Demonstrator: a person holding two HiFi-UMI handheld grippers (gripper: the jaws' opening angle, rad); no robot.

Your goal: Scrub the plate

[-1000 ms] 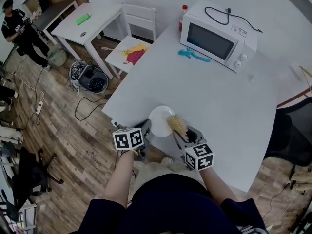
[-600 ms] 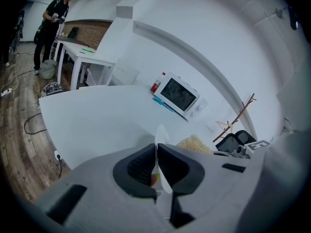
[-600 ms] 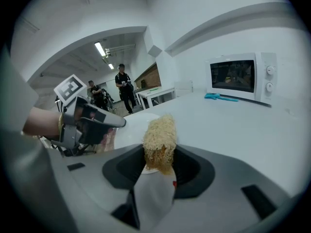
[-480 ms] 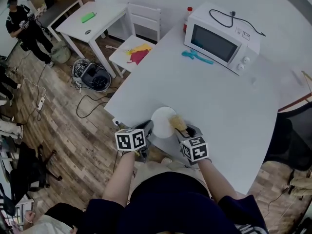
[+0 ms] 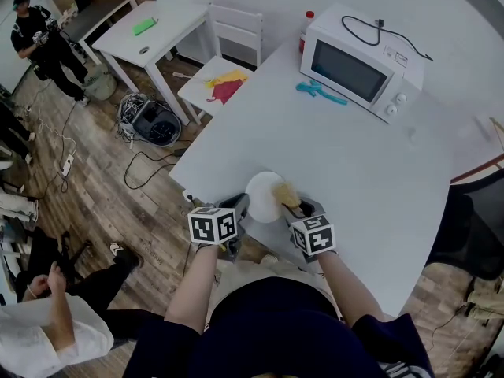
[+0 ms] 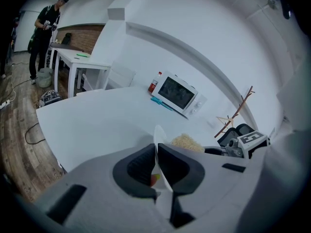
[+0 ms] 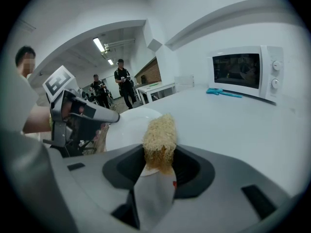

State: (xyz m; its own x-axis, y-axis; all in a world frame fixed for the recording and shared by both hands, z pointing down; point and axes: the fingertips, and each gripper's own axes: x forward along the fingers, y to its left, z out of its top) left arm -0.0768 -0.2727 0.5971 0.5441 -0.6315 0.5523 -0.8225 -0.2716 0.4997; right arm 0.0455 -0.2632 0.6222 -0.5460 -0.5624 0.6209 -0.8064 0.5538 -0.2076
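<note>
A white plate (image 5: 263, 196) lies at the near edge of the white table (image 5: 354, 156). My left gripper (image 5: 236, 208) is shut on the plate's left rim, and the plate (image 6: 158, 139) shows edge-on between the dark pads. My right gripper (image 5: 300, 208) is shut on a tan fibrous scrubber (image 5: 288, 196) that rests on the plate's right side. In the right gripper view the scrubber (image 7: 159, 139) sticks out of the jaws over the plate (image 7: 127, 128), with the left gripper (image 7: 80, 113) opposite. From the left gripper view I see the scrubber (image 6: 187, 142) beyond the rim.
A white microwave (image 5: 358, 65) stands at the table's far side, with a blue tool (image 5: 317, 91) and a red-capped bottle (image 5: 307, 24) beside it. A white chair (image 5: 224, 61) and a small white table (image 5: 146, 38) stand to the left. People are on the wood floor at far left.
My right gripper has shifted slightly forward with the scrubber along the plate's right side. The left gripper and plate have stayed put. A person in white has come in at lower left.
</note>
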